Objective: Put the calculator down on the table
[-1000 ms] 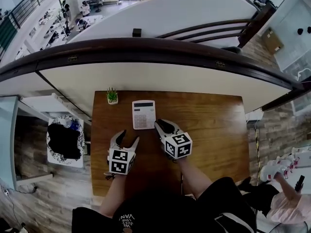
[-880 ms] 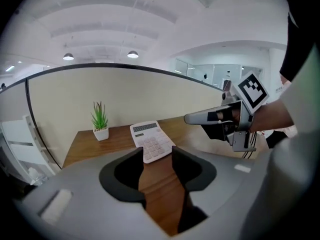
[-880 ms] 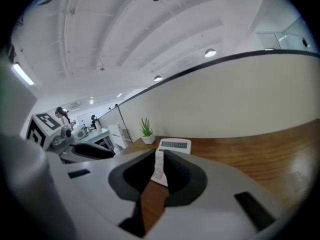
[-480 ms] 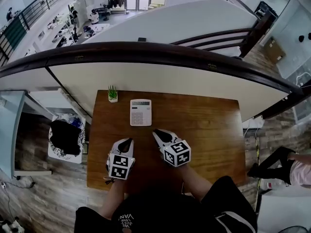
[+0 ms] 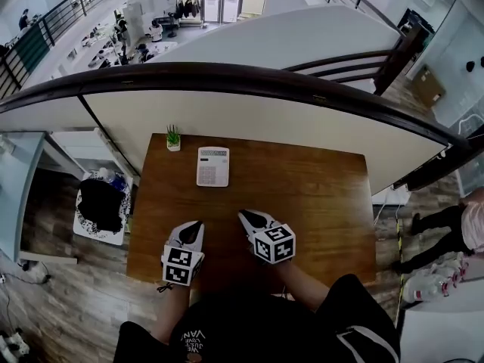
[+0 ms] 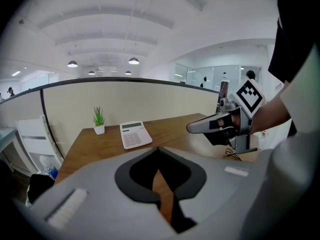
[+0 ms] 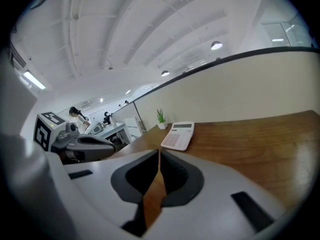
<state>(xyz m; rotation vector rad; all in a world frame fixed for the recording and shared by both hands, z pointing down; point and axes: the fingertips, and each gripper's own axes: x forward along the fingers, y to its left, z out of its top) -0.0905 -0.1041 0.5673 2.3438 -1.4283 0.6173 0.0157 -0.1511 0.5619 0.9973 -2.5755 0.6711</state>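
White calculator (image 5: 212, 165) lies flat on the table (image 5: 318, 195) (keys up); both point downward, left gripper (image 5: 197, 224) pinched empty, right gripper (image 5: 244, 215) closing on nothing.

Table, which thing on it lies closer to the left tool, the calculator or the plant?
The white calculator, lying flat ahead of the left tool. The small potted plant stands farther back, at the far left corner of the table.
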